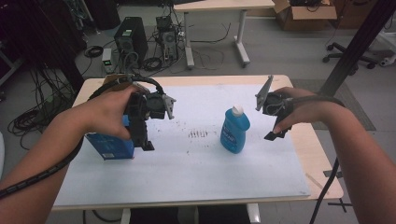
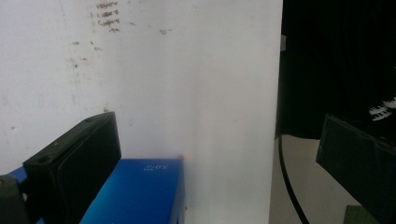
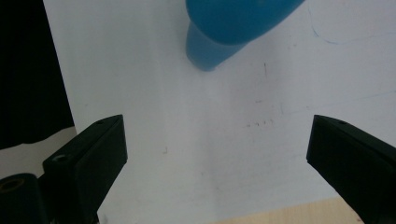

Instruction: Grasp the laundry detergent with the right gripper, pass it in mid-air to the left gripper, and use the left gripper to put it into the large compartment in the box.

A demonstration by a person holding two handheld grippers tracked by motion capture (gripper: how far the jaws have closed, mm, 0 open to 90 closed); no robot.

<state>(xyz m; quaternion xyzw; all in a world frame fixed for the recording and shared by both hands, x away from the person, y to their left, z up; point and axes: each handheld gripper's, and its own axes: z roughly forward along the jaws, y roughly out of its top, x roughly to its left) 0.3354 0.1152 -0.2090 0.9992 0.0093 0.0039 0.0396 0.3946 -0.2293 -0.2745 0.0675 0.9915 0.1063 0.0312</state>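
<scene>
A blue bottle [image 1: 234, 130] with a white cap stands upright on the white mat [image 1: 187, 163], right of centre. At the left of the mat stands a blue box [image 1: 109, 145]. My left gripper [image 1: 141, 140] hovers just above and beside the box, pointing down. In the left gripper view the left gripper [image 2: 217, 140] is open, with the blue box [image 2: 140, 191] low between the jaws, close to the left one. My right gripper [image 1: 276, 131] hangs to the right of the bottle, apart from it. In the right gripper view the right gripper [image 3: 215, 126] is open and holds nothing, the bottle [image 3: 233, 23] ahead of it.
The mat covers most of a wooden table [image 1: 317, 154]; bare wood shows along its right edge. Faint dark marks [image 1: 198, 134] lie mid-mat. Beyond the table are computer towers [image 1: 130, 39], cables, another desk [image 1: 224, 9], a cardboard box [image 1: 306, 14] and a dark pole [image 1: 355, 46].
</scene>
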